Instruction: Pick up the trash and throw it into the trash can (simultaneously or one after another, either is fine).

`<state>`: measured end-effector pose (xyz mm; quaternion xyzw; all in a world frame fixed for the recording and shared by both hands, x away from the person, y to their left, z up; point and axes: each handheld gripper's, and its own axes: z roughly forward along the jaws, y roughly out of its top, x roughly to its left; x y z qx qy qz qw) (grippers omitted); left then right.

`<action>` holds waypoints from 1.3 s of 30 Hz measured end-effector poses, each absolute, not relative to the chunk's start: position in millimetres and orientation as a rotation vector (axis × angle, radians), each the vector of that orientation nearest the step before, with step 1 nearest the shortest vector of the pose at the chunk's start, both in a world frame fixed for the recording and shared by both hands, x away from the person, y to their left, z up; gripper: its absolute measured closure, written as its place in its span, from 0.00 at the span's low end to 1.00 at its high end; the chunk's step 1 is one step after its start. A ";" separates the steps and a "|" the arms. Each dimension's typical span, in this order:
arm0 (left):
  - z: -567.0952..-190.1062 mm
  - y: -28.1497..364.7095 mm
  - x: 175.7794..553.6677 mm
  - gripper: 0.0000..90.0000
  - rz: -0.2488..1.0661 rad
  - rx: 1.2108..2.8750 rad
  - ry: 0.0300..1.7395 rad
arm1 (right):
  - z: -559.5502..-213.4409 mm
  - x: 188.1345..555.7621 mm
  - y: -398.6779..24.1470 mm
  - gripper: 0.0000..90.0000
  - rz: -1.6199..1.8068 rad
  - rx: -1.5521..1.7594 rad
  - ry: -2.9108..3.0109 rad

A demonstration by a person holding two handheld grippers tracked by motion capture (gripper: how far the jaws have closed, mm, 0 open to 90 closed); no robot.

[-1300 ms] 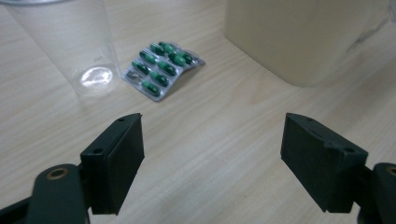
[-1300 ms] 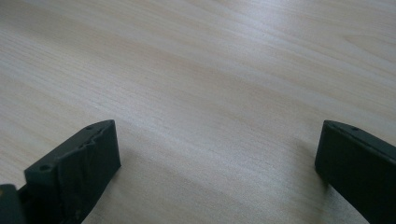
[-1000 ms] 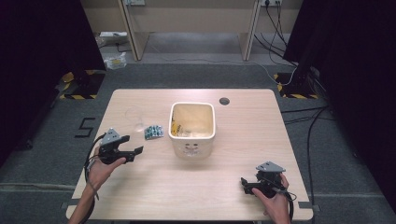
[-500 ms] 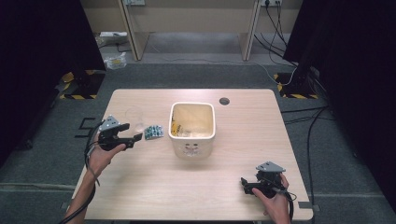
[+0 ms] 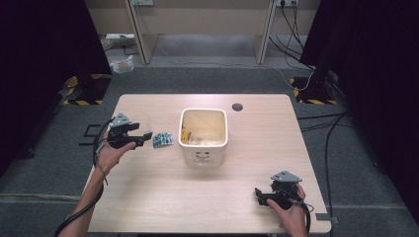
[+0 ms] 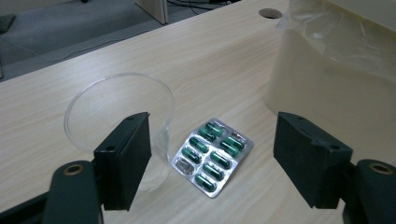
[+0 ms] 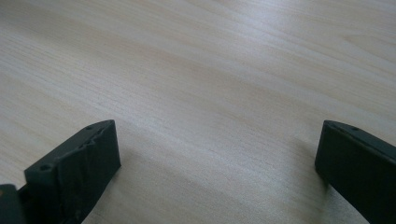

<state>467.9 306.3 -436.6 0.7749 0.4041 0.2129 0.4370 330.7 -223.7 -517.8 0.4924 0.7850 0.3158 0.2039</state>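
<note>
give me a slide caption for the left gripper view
Open left gripper poised over a blister pack of green capsules, beside a clear plastic cup.

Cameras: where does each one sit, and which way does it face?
High view: above the person's side, looking forward and down on the table; both forearms and claws enter from below.
Left gripper view: rides the left claw, aimed at the blister pack beside a clear cup.
Right gripper view: rides the right claw, facing bare tabletop.
Shared: high and left views both show pack and bin.
</note>
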 end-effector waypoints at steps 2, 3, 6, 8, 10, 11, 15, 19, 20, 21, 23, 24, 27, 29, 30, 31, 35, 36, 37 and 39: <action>-435.8 304.7 473.6 0.31 0.538 1.944 1.010 | -517.8 330.7 -223.7 0.00 0.881 1.375 2.189; -435.6 304.0 475.4 0.32 0.541 1.951 1.011 | -517.8 330.6 -223.7 0.00 0.882 1.374 2.190; -435.2 301.9 482.4 0.35 0.546 1.966 1.015 | -517.8 330.7 -223.7 0.00 0.881 1.373 2.190; -435.6 300.2 488.0 0.37 0.544 1.981 1.017 | -517.8 330.7 -223.8 0.00 0.880 1.372 2.190; -436.4 298.6 492.9 0.39 0.546 1.990 1.019 | -517.8 330.7 -223.8 0.00 0.880 1.372 2.190; -436.4 298.2 494.5 0.40 0.542 1.992 1.022 | -517.8 330.8 -223.9 0.00 0.880 1.371 2.190; -435.9 295.4 500.8 0.45 0.550 2.021 1.022 | -517.8 330.7 -223.9 0.00 0.880 1.370 2.191; -437.9 291.7 506.2 0.50 0.560 2.048 1.038 | -517.8 330.7 -223.9 0.00 0.880 1.371 2.191; -438.5 291.0 507.4 0.52 0.568 2.060 1.042 | -517.8 330.7 -223.9 0.00 0.880 1.371 2.191; -439.6 289.9 508.5 0.53 0.566 2.066 1.045 | -517.8 330.7 -223.9 0.00 0.880 1.371 2.191; -442.4 287.7 511.0 0.56 0.564 2.083 1.052 | -517.8 330.7 -223.9 0.00 0.880 1.371 2.191; -443.5 286.9 511.9 0.61 0.564 2.090 1.056 | -517.8 330.7 -223.9 0.00 0.881 1.370 2.192; -449.7 284.5 515.7 0.65 0.559 2.129 1.057 | -517.8 330.8 -223.9 0.00 0.881 1.367 2.193; -453.7 283.2 516.4 0.71 0.564 2.143 1.057 | -517.8 330.6 -223.8 0.00 0.881 1.364 2.197; -454.8 282.9 516.3 0.77 0.567 2.149 1.055 | -517.8 330.6 -223.8 0.00 0.882 1.361 2.198; -455.9 282.7 516.1 0.77 0.570 2.157 1.048 | -517.8 330.6 -223.8 0.00 0.882 1.361 2.198; -456.5 283.8 514.6 0.87 0.587 2.166 1.043 | -517.8 330.6 -223.7 0.00 0.883 1.360 2.200; -454.2 285.1 513.0 0.89 0.596 2.160 1.038 | -517.7 330.5 -223.7 0.00 0.884 1.360 2.201; -454.2 285.1 513.0 0.90 0.596 2.160 1.038 | -517.7 330.5 -223.7 0.00 0.884 1.360 2.201; -451.0 286.8 511.0 0.91 0.599 2.157 1.030 | -517.7 330.5 -223.7 0.00 0.884 1.360 2.201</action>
